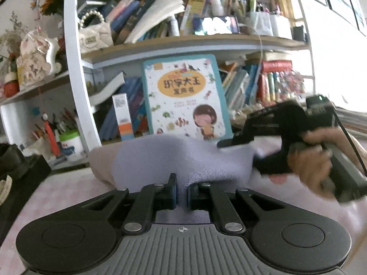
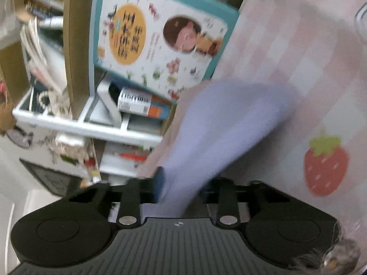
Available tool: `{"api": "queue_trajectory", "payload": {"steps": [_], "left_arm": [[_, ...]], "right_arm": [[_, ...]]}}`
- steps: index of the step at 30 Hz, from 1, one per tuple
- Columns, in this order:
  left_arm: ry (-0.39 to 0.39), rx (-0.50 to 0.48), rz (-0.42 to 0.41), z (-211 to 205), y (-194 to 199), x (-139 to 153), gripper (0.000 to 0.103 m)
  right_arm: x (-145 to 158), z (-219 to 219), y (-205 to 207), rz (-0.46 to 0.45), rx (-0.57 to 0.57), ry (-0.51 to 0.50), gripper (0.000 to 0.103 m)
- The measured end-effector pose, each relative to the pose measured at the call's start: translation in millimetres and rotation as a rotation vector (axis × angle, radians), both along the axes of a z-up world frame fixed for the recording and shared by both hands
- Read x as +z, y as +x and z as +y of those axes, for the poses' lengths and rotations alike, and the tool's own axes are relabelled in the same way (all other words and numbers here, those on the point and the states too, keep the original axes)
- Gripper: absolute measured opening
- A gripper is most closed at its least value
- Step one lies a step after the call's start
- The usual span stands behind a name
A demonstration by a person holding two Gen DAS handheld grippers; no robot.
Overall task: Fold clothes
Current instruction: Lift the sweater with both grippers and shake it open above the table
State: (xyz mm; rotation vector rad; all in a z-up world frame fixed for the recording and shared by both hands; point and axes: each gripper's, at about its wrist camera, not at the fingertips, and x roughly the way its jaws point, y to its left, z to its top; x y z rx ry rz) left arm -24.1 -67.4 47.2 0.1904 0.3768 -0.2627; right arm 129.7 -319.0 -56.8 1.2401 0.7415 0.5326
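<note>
Lavender garment pinched by both claws over the pink checked desk.
Left claw is nearly closed, gripping the lavender garment at its near edge; the right claw, in a person's hand, clamps another fold of it, before a children's book against the bookshelf.

We've got one garment: soft lavender fabric with a pale pink part along its edge. It's lifted off the pink checked table, stretched in a band, both ends pinched, sagging slightly mid-span. Blurred; garment type unclear.
</note>
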Motion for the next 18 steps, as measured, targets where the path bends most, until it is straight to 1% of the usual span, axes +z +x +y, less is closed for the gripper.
{"api": "queue_trajectory", "payload": {"steps": [2, 4, 7, 9, 11, 13, 15, 16, 18], "left_arm": [[-0.021, -0.051, 0.033, -6.0, -3.1, -4.4, 0.008], [-0.052, -0.113, 0.058, -13.9, -6.1, -6.1, 0.008], [-0.13, -0.24, 0.067, -27.9, -9.9, 1.2, 0.008], [-0.202, -0.346, 0.055, -36.3, -11.0, 13.0, 0.008], [-0.294, -0.445, 0.002, -39.4, -11.4, 33.7, 0.008], [-0.41, -0.522, -0.069, -34.0, -12.8, 56.9, 0.008], [-0.545, -0.583, -0.143, -20.0, -14.9, 80.0, 0.008], [-0.599, -0.614, -0.157, -11.4, -15.5, 86.5, 0.008], [-0.701, -0.676, -0.176, 6.2, -16.5, 97.2, 0.008]], "right_arm": [[4.6, -7.5, -4.1, -0.018, -0.029, -0.006, 0.013], [21.1, -15.2, -14.1, -0.077, -0.064, -0.062, 0.012], [61.1, -31.9, -33.7, -0.19, -0.117, -0.134, 0.012], [102.1, -44.4, -51.3, -0.314, -0.155, -0.186, 0.012], [145.8, -55.0, -69.2, -0.448, -0.191, -0.241, 0.012], [188.5, -54.3, -81.9, -0.59, -0.212, -0.267, 0.012], [230.5, -50.6, -92.5, -0.732, -0.223, -0.286, 0.012], [250.0, -47.6, -96.9, -0.802, -0.221, -0.288, 0.012], [276.4, -31.0, -96.3, -0.903, -0.162, -0.287, 0.012]]}}
